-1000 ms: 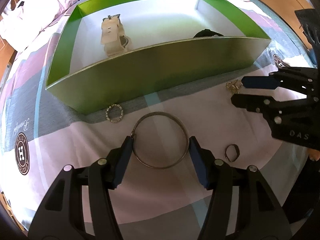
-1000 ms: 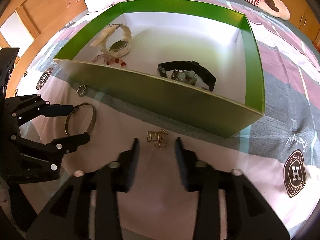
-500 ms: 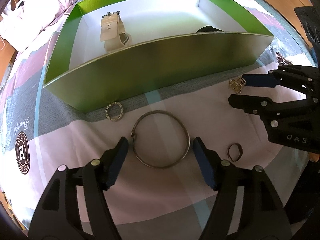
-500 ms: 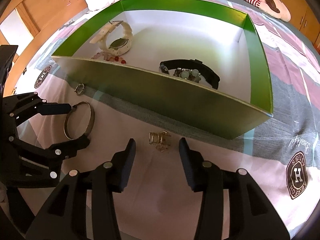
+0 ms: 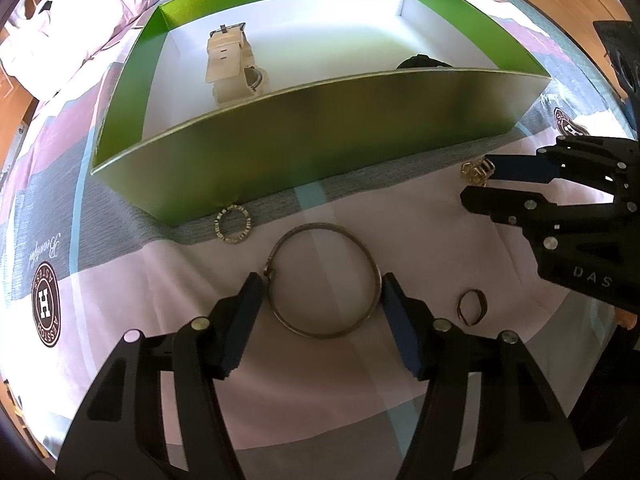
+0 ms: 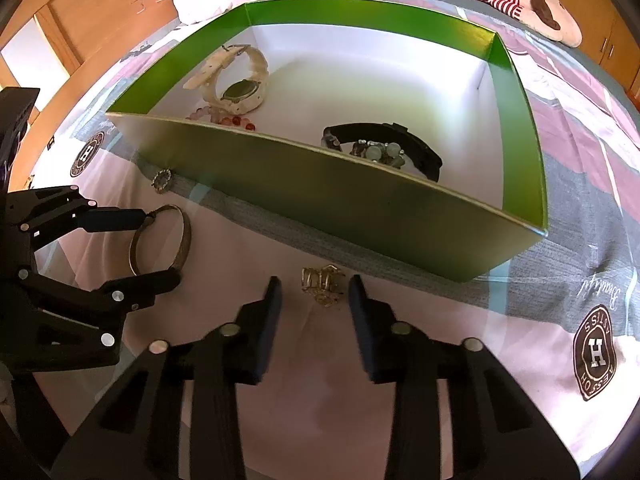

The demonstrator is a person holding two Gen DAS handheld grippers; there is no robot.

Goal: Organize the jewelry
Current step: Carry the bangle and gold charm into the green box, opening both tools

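- "DAS" is moulded on the right gripper (image 5: 476, 184), bedsheet (image 6: 460, 360) badges show a big "H".
- left gripper (image 5: 320, 292) spread wide, pads either side of the silver bangle (image 5: 324, 280).
- Right one is spread too, straddling the gold clip (image 6: 323, 284), just short of the green box (image 6: 360, 208) wall.

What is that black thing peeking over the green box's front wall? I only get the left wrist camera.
Observer: A black strap watch, lying on the white floor of the green cardboard box.
Visitor: Is anything with it?
Observer: Yes, a pale green bead bracelet sits inside its loop.
Visitor: And near the cream one I can see?
Observer: A string of pink and red beads lies right beside the cream watch, behind the front wall from your side.
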